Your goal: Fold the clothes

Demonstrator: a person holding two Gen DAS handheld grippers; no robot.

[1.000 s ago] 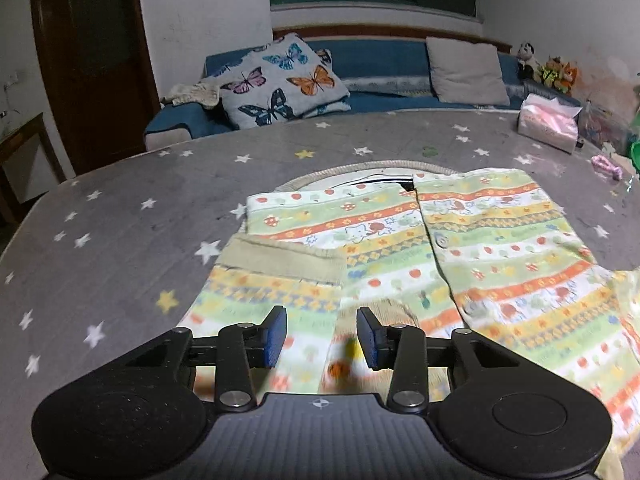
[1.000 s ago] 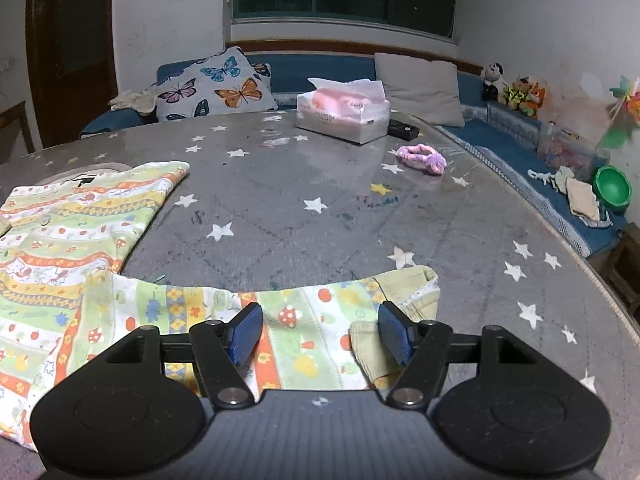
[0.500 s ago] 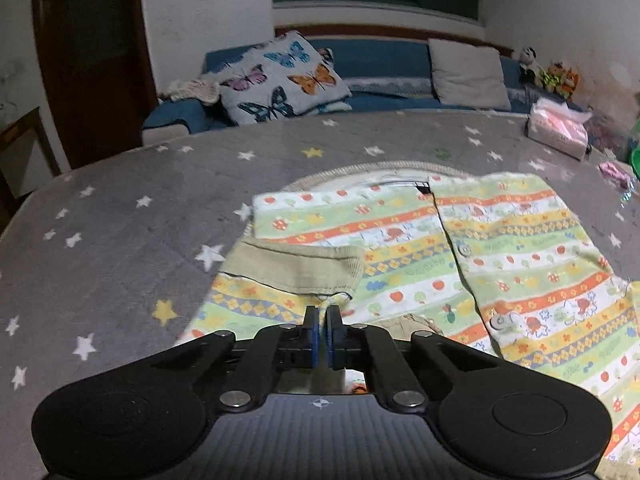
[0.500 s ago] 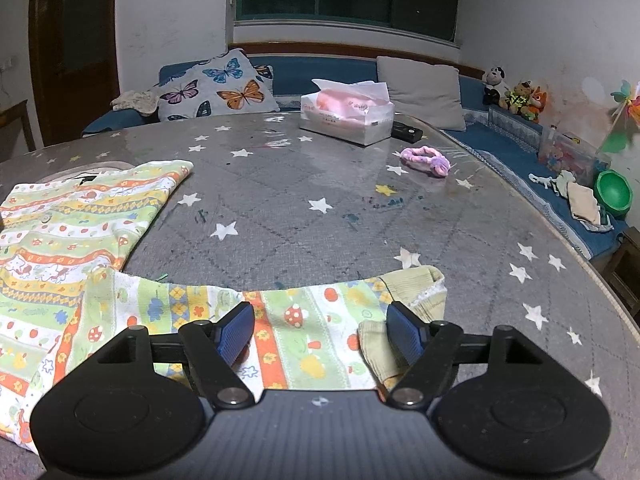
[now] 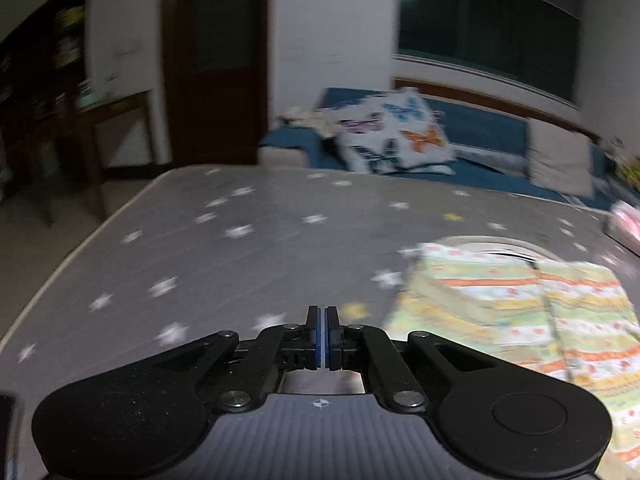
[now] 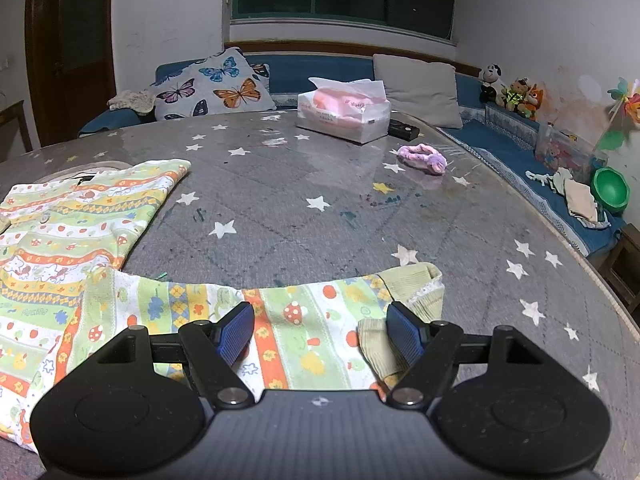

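A child's patterned shirt [image 6: 72, 232] with green, orange and yellow stripes lies flat on the grey star-print table [image 6: 320, 184]. Its right sleeve [image 6: 304, 316] with a beige cuff [image 6: 416, 284] stretches out under my right gripper [image 6: 322, 334], which is open just above it. In the left wrist view the shirt [image 5: 520, 312] lies to the right. My left gripper [image 5: 322, 340] is shut with nothing between the pads, over bare table left of the shirt. That view is blurred.
A pink tissue box [image 6: 344, 110], a dark remote [image 6: 404, 130] and a purple hair tie [image 6: 424, 158] lie at the far side of the table. A blue sofa with a butterfly pillow [image 6: 212, 86] runs behind. The table's left edge [image 5: 80, 248] drops to the floor.
My left gripper shut empty, then swung away to the left of the shirt, off the folded left sleeve. My right gripper stayed open over the right sleeve.
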